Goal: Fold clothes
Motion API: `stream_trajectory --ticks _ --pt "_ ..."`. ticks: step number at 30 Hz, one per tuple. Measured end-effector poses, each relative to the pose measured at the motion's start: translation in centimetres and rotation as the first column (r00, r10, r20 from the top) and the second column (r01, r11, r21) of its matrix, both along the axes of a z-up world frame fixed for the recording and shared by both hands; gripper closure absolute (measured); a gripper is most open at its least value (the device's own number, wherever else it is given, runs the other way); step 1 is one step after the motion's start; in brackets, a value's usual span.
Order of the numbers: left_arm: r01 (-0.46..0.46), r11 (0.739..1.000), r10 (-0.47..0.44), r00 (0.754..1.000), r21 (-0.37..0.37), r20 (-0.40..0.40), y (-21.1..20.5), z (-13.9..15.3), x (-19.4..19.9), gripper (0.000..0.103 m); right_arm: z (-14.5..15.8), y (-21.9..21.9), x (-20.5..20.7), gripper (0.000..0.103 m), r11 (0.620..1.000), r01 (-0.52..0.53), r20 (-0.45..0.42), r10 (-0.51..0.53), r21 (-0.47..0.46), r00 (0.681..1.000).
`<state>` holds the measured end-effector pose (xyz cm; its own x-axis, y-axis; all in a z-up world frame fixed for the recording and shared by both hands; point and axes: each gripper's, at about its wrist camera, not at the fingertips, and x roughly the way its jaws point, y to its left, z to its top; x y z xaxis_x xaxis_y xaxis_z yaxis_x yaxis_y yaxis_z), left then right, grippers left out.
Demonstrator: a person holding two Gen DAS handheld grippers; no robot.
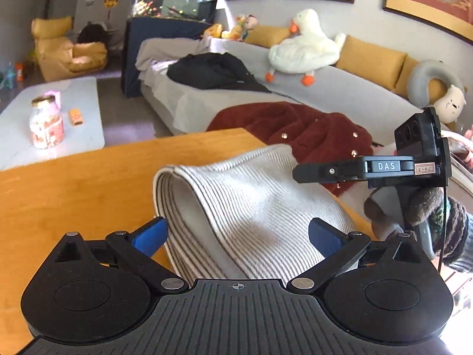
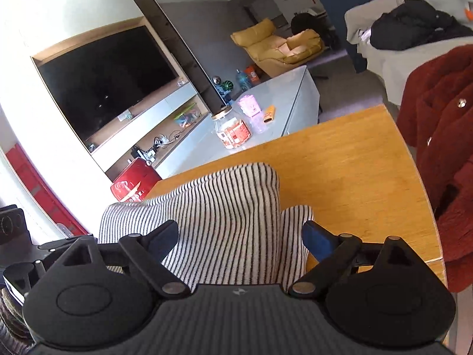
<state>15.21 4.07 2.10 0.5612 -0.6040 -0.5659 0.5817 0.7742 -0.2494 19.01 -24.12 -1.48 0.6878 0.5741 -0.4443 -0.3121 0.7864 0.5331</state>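
Note:
A folded black-and-white striped garment [image 1: 236, 201] lies on the wooden table [image 1: 74, 183]. My left gripper [image 1: 238, 236] is open, its blue fingers on either side of the garment's near end. My right gripper [image 2: 241, 239] is open over the same garment [image 2: 221, 207], fingers apart on either side of it. The right gripper also shows in the left wrist view [image 1: 298, 173] at the garment's right side.
A dark red fleece coat [image 1: 295, 127] lies on the grey sofa beyond the table, also at the right in the right wrist view [image 2: 437, 136]. A black garment [image 1: 212, 71] lies further back. A white coffee table [image 2: 266, 118] holds a jar [image 1: 47, 124].

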Motion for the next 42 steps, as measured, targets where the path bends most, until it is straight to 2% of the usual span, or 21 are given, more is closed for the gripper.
stream_trajectory --ticks 2,3,4,5,7,8,10,12,13,16,18,21,24,27,30,32,34,36,39,40,42 --pt "0.016 0.998 -0.02 0.997 -0.057 -0.077 0.1 -1.4 0.7 0.006 0.0 1.4 -0.3 0.033 0.998 -0.012 0.032 0.014 -0.062 0.999" --pt "0.025 0.995 -0.037 0.993 -0.1 -0.113 0.2 -1.9 1.1 0.017 0.5 1.7 -0.7 0.039 0.996 -0.012 0.06 0.018 -0.089 0.998" --pt "0.024 0.991 -0.04 0.992 -0.129 -0.123 0.3 -1.7 1.3 0.019 1.1 1.5 -1.0 0.056 0.996 -0.004 0.08 0.011 -0.092 0.997" --pt "0.021 0.988 -0.042 0.991 -0.156 -0.129 0.5 -1.4 1.4 0.026 1.8 1.2 -1.3 0.076 0.996 0.008 0.095 0.0 -0.088 0.996" --pt "0.041 0.984 -0.058 0.994 -0.174 -0.094 0.5 -0.5 1.3 0.031 3.2 0.5 -1.8 0.08 0.996 0.032 0.124 -0.022 -0.078 0.992" --pt "0.051 0.982 -0.066 0.995 -0.182 -0.077 0.5 0.0 1.2 0.033 3.6 0.3 -1.7 0.079 0.994 0.055 0.131 -0.042 -0.099 0.991" --pt "-0.004 0.997 0.003 1.0 -0.071 -0.005 -0.3 0.1 1.8 0.035 3.1 0.6 -0.6 0.078 0.972 0.118 0.117 -0.095 -0.205 0.989" --pt "-0.073 0.997 0.071 0.995 0.033 0.067 -0.9 -0.1 2.6 0.029 1.2 1.1 0.9 0.066 0.942 0.153 0.091 -0.132 -0.297 0.987" --pt "-0.111 0.991 0.103 0.99 0.078 0.098 -1.1 -0.3 3.0 0.026 0.4 1.2 1.2 0.052 0.937 0.174 0.089 -0.154 -0.304 0.984" --pt "-0.149 0.984 0.137 0.983 0.095 0.124 -0.8 0.6 3.3 0.021 0.2 1.3 1.1 0.047 0.933 0.198 0.107 -0.173 -0.3 0.979" --pt "-0.175 0.974 0.142 0.968 0.145 0.209 -1.0 1.9 2.3 0.022 0.2 1.7 0.8 0.045 0.921 0.2 0.136 -0.163 -0.333 0.977" --pt "-0.119 0.982 0.062 0.938 0.147 0.341 -1.8 5.1 0.0 0.024 0.3 2.0 0.7 0.043 0.911 0.199 0.155 -0.152 -0.361 0.976" --pt "0.066 0.994 -0.09 0.936 0.083 0.34 -3.5 7.2 -0.8 0.023 0.5 1.8 0.8 0.043 0.915 0.193 0.15 -0.148 -0.355 0.978" --pt "0.202 0.973 -0.223 0.942 0.109 0.251 -6.3 6.1 1.2 0.024 1.3 1.4 0.1 0.043 0.914 0.192 0.165 -0.141 -0.356 0.976" --pt "0.171 0.972 -0.193 0.973 0.164 0.13 -7.3 3.1 5.1 0.029 3.3 1.0 -1.5 0.043 0.915 0.209 0.221 -0.137 -0.346 0.966" --pt "0.15 0.984 -0.153 0.988 0.1 0.02 -6.2 1.4 7.8 0.029 4.6 1.1 -2.1 0.032 0.911 0.221 0.28 -0.124 -0.348 0.952" --pt "0.131 0.991 -0.129 0.991 0.034 -0.04 -5.1 0.6 9.0 0.028 5.3 1.6 -1.5 0.025 0.904 0.231 0.304 -0.12 -0.361 0.945" --pt "0.129 0.991 -0.128 0.991 0.023 -0.048 -4.7 0.3 9.4 0.028 4.8 2.3 0.4 0.025 0.89 0.225 0.264 -0.124 -0.397 0.957" --pt "0.134 0.99 -0.133 0.991 0.043 -0.033 -4.4 -0.2 9.4 0.028 1.5 3.4 3.8 0.019 0.849 0.204 0.159 -0.143 -0.488 0.977" --pt "0.131 0.99 -0.13 0.991 0.051 -0.029 -4.4 -0.4 9.4 0.028 0.8 3.3 3.9 0.009 0.845 0.226 0.17 -0.162 -0.484 0.972" --pt "0.129 0.99 -0.128 0.991 0.055 -0.022 -4.4 -0.6 9.6 0.027 1.1 2.5 3.6 0.008 0.86 0.239 0.148 -0.192 -0.451 0.97"
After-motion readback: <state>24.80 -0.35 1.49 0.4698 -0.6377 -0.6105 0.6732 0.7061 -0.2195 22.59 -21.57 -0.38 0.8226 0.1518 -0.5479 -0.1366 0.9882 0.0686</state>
